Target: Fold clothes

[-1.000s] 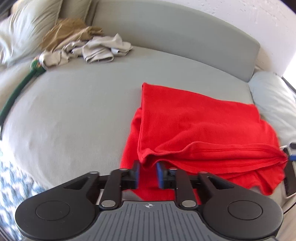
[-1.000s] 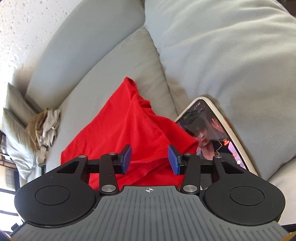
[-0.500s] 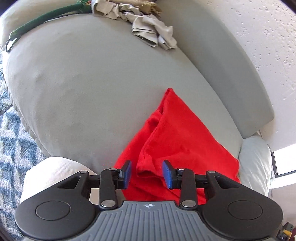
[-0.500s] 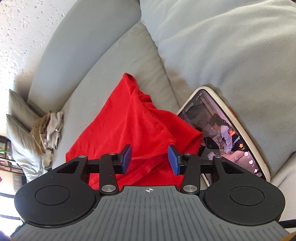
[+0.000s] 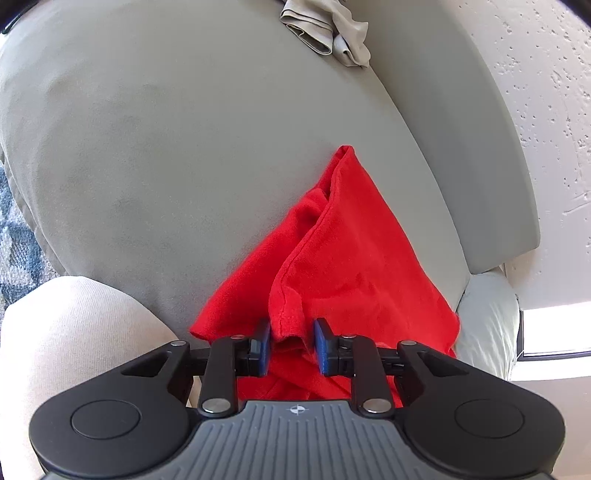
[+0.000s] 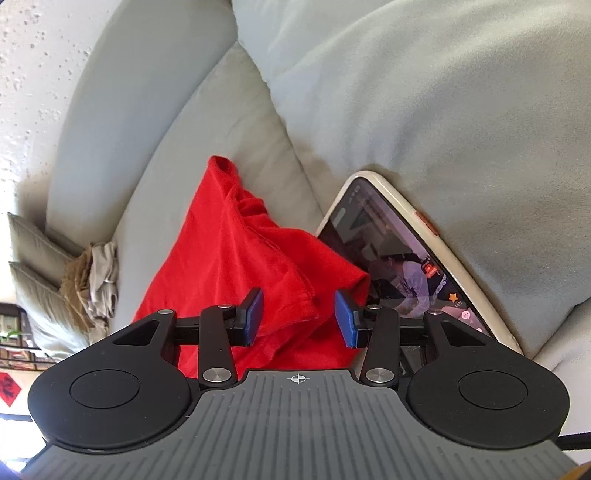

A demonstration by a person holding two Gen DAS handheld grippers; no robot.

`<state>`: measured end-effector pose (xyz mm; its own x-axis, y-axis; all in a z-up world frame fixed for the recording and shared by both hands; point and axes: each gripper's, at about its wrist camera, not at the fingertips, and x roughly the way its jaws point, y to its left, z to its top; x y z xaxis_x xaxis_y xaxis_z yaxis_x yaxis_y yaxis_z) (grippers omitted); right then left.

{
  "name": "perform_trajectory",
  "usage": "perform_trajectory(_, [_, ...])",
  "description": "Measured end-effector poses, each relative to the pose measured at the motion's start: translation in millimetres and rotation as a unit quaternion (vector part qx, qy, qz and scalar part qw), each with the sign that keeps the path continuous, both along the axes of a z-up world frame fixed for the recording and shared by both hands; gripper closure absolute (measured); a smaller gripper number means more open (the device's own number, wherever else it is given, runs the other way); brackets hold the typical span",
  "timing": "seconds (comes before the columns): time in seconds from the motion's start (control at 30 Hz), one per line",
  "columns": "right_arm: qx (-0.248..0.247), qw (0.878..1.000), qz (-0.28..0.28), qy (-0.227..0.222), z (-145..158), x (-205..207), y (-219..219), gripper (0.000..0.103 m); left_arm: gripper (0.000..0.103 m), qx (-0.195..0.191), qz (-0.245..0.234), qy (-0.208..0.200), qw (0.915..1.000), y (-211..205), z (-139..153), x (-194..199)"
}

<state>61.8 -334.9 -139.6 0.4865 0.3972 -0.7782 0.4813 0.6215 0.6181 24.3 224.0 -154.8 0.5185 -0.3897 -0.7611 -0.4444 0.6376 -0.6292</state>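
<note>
So the red garment (image 5: 343, 258) is lying partly folded on the grey sofa seat (image 5: 166, 147), bunched near the front edge and tapering to a point toward the backrest. The left gripper (image 5: 291, 347) is right down at the near hem: a folded ridge of the red fabric sits between its blue pads, and the jaws are closing in on it. The left pad looks like it's touching the cloth, the right one still has a sliver of gap, so not a real pinch yet.

The right gripper (image 6: 298, 317) hovers over the other near corner of the garment (image 6: 236, 266), jaws spread about halfway, fabric under and between them but neither pad pressing on it.

Just beside that corner, a phone (image 6: 406, 258) with its screen lit leans against a big grey cushion (image 6: 443, 110). Further back on the sofa there's a crumpled pile of beige clothes (image 5: 328, 26), well apart from the red one. A pale knee (image 5: 74, 350) shows at lower left in the left wrist view.
</note>
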Motion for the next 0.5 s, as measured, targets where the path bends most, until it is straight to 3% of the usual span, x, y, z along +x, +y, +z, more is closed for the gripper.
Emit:
perform_trajectory(0.1, [0.008,1.0,0.003,0.008,-11,7,2,0.065,0.083,0.005,-0.003,0.0,1.0,-1,0,1])
perform_trajectory(0.17, [-0.005,1.0,0.018,0.009,-12,10,8,0.092,0.084,0.01,-0.011,-0.005,0.9999,-2,1,1])
perform_trajectory(0.23, [-0.03,0.999,0.036,-0.003,-6,7,15,0.094,0.097,0.013,-0.025,-0.019,0.9994,-1,4,-1])
perform_trajectory(0.37, [-0.039,0.998,0.04,-0.029,9,-1,15,0.096,0.097,0.009,-0.039,-0.043,0.9982,2,6,-4])
perform_trajectory(0.5, [-0.032,0.999,0.035,-0.014,8,1,11,0.096,0.097,-0.007,-0.034,-0.031,0.9989,5,-1,-6])
